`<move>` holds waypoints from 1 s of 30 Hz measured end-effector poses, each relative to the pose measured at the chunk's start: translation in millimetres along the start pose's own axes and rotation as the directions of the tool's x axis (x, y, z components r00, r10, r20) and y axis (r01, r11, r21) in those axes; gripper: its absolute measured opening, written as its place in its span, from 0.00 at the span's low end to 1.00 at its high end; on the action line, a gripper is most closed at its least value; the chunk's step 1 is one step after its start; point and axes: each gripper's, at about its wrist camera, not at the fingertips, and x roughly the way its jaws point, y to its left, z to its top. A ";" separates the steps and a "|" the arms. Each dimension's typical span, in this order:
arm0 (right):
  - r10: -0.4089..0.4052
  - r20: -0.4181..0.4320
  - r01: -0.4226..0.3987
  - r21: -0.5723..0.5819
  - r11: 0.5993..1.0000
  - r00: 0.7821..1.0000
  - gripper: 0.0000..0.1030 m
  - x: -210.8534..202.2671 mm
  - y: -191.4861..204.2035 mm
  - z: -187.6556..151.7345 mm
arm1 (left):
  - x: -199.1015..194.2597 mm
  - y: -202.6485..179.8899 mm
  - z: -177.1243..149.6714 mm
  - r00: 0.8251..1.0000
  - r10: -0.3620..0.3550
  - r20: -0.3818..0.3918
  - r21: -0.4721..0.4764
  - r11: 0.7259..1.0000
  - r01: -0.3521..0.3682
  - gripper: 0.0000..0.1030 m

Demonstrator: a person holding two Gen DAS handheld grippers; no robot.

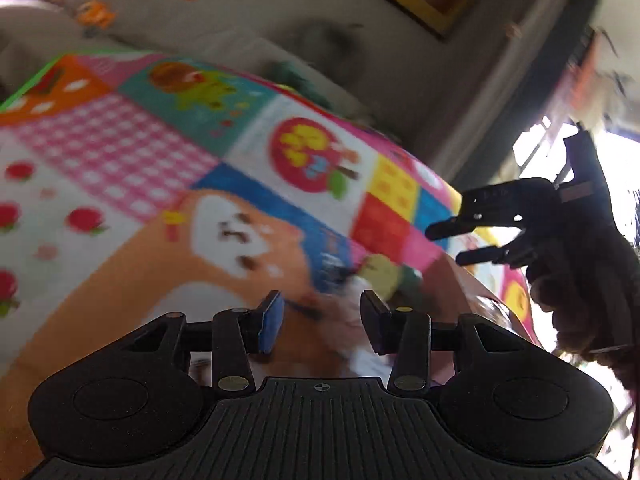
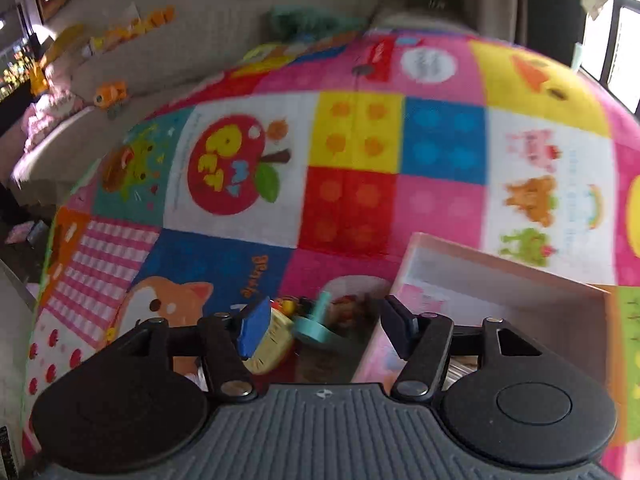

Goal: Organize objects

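While both pictures are smeared by motion, we can make out the main pieces well enough. We hold the left gripper above the bright patchwork play mat, its jaws spread wide with nothing between them; below them lies a blurred clutter of small toys that we cannot name one by one. In the same view the right gripper shows at the right edge, its two fingers apart and bare.

From the right wrist, our right gripper hangs over the same heap: a pale yellow ribbed toy sits just beside the blue pad of one finger, a teal plastic ring-shaped piece lies next to it, and some red and orange bits are too blurred to identify. Just to the right stands the pink cardboard box, open at the top. What we can see of its inside looks bare, though the gripper hides the near part.

We judge the sorting to be barely begun. The toys are on the mat beside the box, none visibly inside it, and neither gripper has hold of anything. More orange toys lie well apart, by the beige sofa, so there is plenty left to gather.
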 end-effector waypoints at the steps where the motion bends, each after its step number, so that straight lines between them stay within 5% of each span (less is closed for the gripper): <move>1: -0.023 -0.017 0.023 -0.007 1.000 1.000 0.60 16.8 8.6 5.5 | 2.0 6.6 3.0 1.000 0.013 -0.015 -0.042 0.999 -0.014 0.45; 5: -0.129 -0.087 0.131 0.015 0.991 0.988 0.59 81.8 16.2 19.1 | -0.3 14.1 5.3 1.000 0.003 0.021 -0.082 0.997 -0.001 0.45; 8: -0.191 -0.107 0.190 -0.023 0.982 0.976 0.50 103.8 21.7 22.2 | 3.2 9.4 6.9 1.000 -0.009 0.007 -0.068 0.998 0.009 0.45; 10: -0.133 -0.153 0.128 -0.039 0.991 0.979 0.31 104.0 27.3 18.0 | 2.4 10.6 6.7 1.000 -0.019 -0.001 -0.073 0.997 0.019 0.45; 15: 0.005 -0.267 -0.016 -0.039 0.999 0.964 0.26 87.1 37.6 -14.1 | 4.1 15.1 5.8 0.998 -0.046 -0.032 -0.099 0.994 0.043 0.45; 25: 0.149 -0.293 -0.197 -0.139 0.970 0.944 0.22 -9.0 37.0 -115.6 | 10.7 9.0 2.5 0.993 -0.070 -0.092 -0.076 0.995 0.063 0.45; 28: 0.143 -0.296 -0.182 -0.107 0.978 0.944 0.22 -27.4 15.6 -143.9 | 13.5 0.3 1.7 0.992 -0.053 -0.118 -0.030 0.998 0.050 0.45; 30: 0.086 -0.241 -0.124 -0.145 0.982 0.967 0.24 -42.1 -0.3 -162.5 | 19.1 -9.9 1.0 0.988 -0.041 -0.151 0.015 0.999 0.043 0.45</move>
